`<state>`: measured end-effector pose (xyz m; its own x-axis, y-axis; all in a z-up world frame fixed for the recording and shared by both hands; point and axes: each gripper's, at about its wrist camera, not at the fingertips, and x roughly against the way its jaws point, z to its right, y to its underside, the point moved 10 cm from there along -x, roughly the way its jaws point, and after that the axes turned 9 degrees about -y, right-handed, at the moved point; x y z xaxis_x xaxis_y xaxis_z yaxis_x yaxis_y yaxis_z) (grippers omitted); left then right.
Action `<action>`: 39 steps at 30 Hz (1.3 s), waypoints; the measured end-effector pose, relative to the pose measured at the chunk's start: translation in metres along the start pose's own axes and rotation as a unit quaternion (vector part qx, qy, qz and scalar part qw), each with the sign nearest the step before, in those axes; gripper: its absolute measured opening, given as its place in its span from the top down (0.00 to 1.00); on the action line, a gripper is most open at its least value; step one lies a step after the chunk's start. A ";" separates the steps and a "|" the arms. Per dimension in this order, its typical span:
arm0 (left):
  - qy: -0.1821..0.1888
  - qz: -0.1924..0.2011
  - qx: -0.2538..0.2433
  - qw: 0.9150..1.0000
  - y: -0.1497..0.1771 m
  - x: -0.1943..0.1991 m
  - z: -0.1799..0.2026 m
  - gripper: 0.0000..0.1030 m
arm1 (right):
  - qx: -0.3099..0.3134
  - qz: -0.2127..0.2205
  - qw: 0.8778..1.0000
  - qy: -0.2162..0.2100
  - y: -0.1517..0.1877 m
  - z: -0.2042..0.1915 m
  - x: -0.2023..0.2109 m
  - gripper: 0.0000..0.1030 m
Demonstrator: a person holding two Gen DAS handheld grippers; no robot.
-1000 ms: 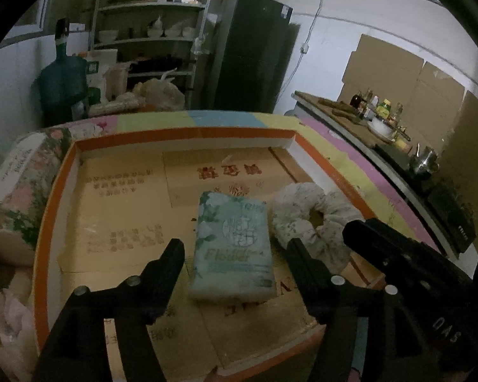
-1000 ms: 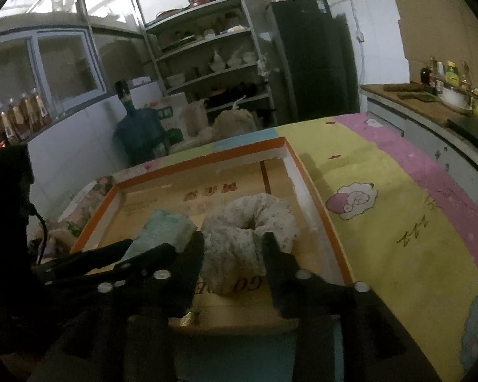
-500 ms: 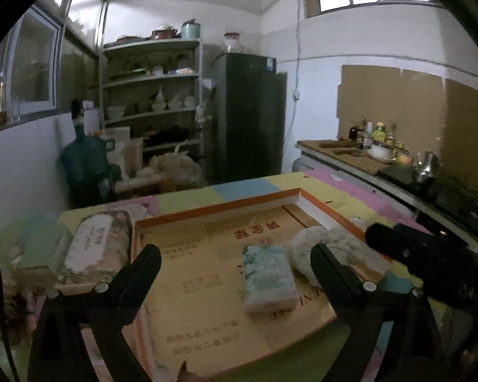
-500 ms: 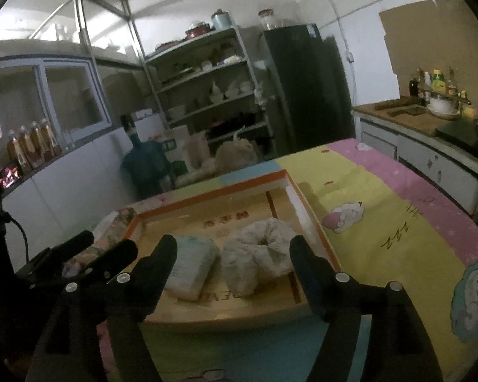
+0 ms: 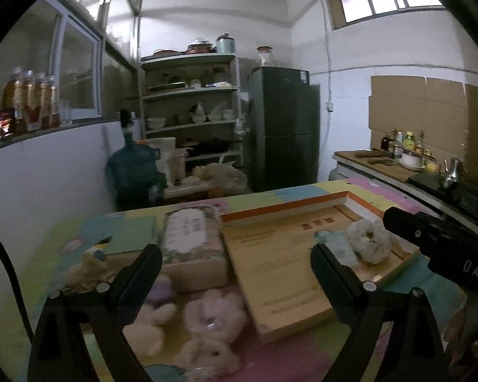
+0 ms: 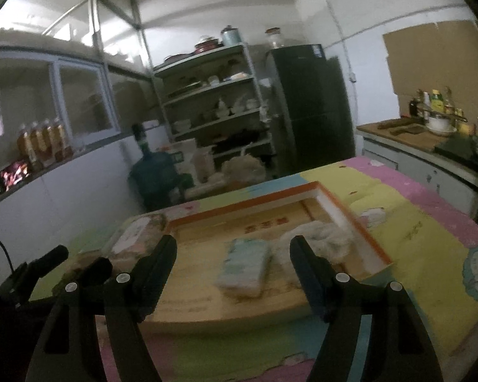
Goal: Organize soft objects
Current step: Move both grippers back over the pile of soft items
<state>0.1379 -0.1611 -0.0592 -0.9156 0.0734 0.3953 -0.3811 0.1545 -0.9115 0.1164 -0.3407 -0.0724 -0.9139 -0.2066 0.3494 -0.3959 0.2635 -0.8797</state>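
tissue pack (image 6: 243, 265) is lying in the tray (image 6: 360, 232) beyond my right fingers (image 6: 232, 265), both pairs spreading empty; scrunchie (image 6: 318, 243) beside it.

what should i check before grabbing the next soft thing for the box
1. Left gripper open, nothing in it: ok
2. Right gripper open, nothing in it: ok
3. Tissue pack and scrunchie lying inside the box: ok
4. Free floor left in the box: ok
5. Plush toys outside the box, in front of the left gripper: ok
6. Which toy is easiest to pinch: cannot tell, blurred
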 end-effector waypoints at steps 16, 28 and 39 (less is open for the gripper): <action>-0.044 -0.026 0.065 0.997 0.019 0.006 -0.102 0.08 | 0.030 -0.023 0.999 -0.029 0.017 -0.087 -0.025 0.27; -0.084 -0.031 0.114 0.989 0.038 0.013 -0.175 0.08 | 0.035 -0.039 0.998 -0.035 0.036 -0.120 -0.037 0.27; -0.099 -0.047 0.143 0.984 0.068 0.018 -0.224 0.08 | 0.038 -0.074 0.995 -0.054 0.062 -0.153 -0.055 0.27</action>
<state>0.1243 0.0715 -0.0888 -0.8708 -0.1252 0.4754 -0.4599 -0.1341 -0.8778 0.1279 -0.1689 -0.0969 -0.8296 -0.3397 0.4431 -0.5132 0.1512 -0.8449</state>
